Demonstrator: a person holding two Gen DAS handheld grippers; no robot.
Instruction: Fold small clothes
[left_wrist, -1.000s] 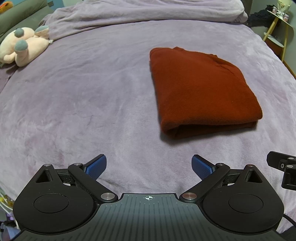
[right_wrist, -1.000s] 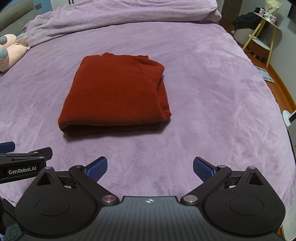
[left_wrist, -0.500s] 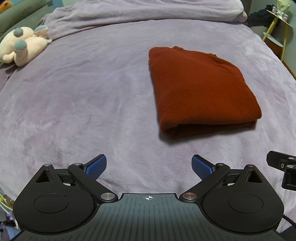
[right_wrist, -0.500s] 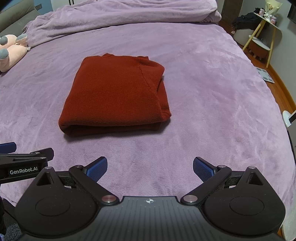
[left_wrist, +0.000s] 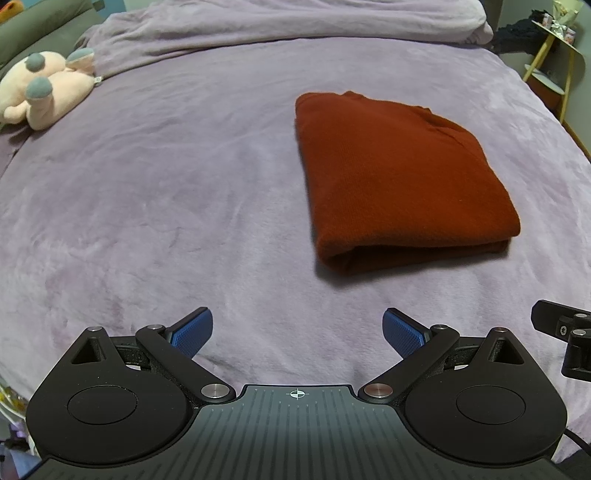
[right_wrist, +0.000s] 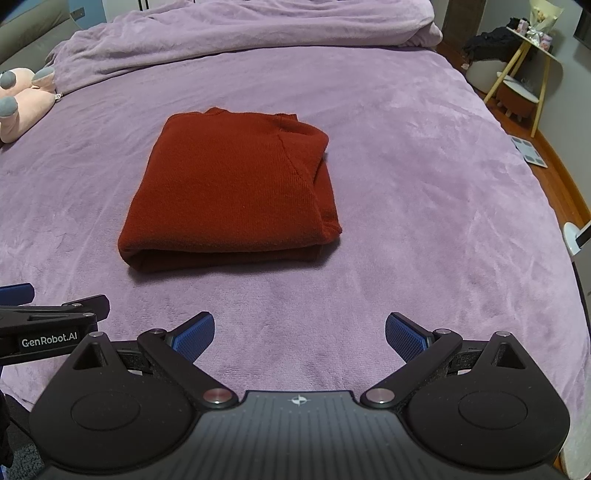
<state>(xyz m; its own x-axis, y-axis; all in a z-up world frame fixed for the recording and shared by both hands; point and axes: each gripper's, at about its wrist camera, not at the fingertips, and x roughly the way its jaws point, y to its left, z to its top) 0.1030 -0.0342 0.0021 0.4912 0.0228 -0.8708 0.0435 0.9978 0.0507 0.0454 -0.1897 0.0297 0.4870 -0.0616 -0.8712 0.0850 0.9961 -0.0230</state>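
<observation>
In the left wrist view, the rust-red knit sweater (left_wrist: 402, 184) is lying folded into a thick rectangle on the plush lilac blanket (left_wrist: 166, 203), ahead and to the right of the left gripper (left_wrist: 297, 330). That gripper's ribbed blue pads (left_wrist: 194, 330) are standing spread wide with nothing between them. A soft pink plush toy (left_wrist: 44, 92) is resting at the far left edge.

In the right wrist view, the sweater (right_wrist: 231, 188) is sitting ahead and slightly left, its rounded fold facing the right gripper (right_wrist: 299, 332), whose jaws are likewise gaping and empty. A yellow-legged side table (right_wrist: 524, 74) is standing beyond the bed.

Compared with a second ago, nothing is shifting noticeably: the sweater is keeping its place and both claws are staying apart.
</observation>
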